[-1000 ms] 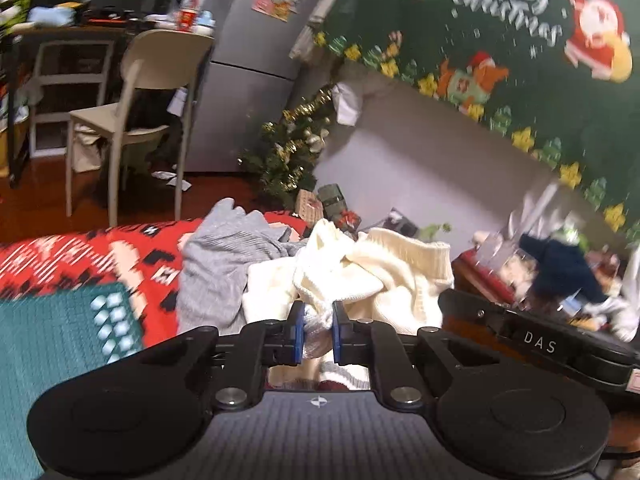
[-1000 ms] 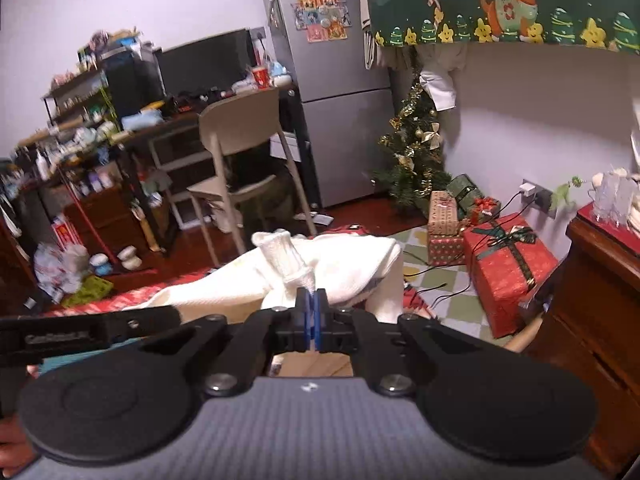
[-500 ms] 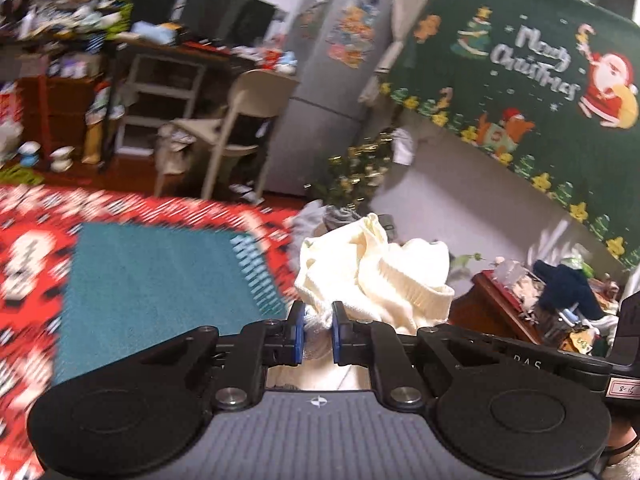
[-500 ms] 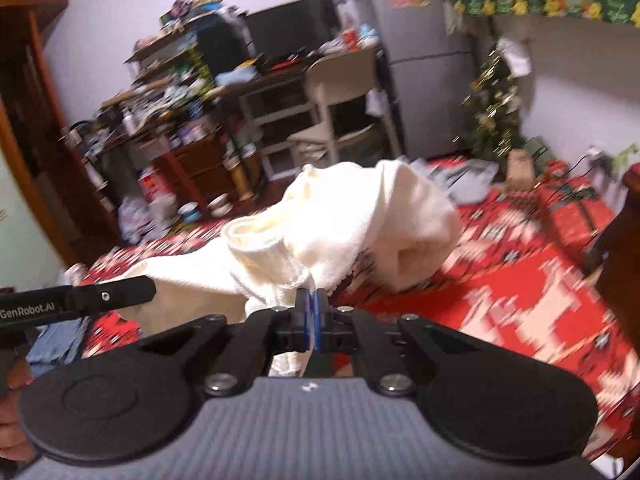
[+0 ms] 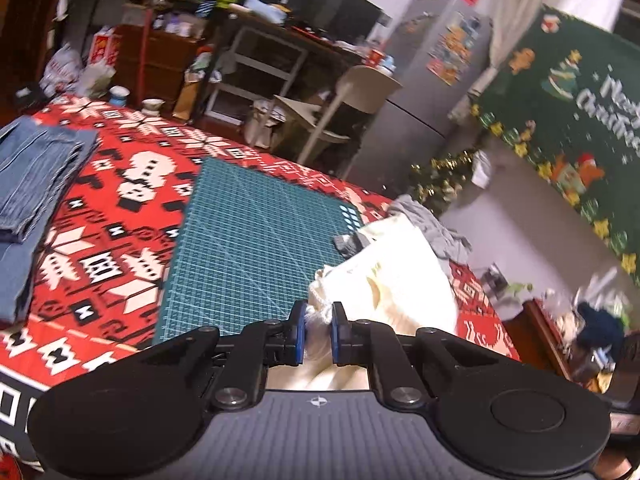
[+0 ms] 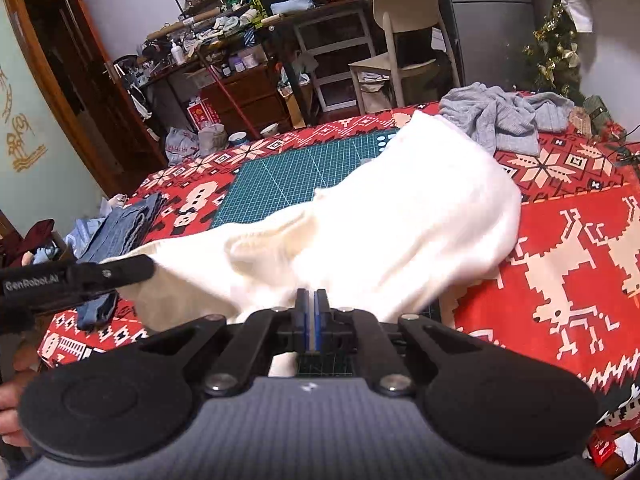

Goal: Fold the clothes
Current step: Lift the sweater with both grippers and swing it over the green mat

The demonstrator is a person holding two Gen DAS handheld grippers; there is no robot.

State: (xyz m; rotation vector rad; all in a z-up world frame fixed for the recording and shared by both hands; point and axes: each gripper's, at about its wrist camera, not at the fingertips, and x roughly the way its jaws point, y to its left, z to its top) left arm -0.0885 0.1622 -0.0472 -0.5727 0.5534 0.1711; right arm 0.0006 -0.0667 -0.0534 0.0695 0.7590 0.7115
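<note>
cream sweater (image 6: 400,216) held unfolded over green mat (image 5: 256,240) | left gripper (image 5: 318,338) and right gripper (image 6: 311,320) fingers clamped on it | jeans (image 5: 36,172) lie folded | grey garment (image 6: 500,120) crumpled

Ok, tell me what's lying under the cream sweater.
Under the cream sweater lie the green cutting mat and the red patterned tablecloth. Anything else beneath its middle is covered.
</note>
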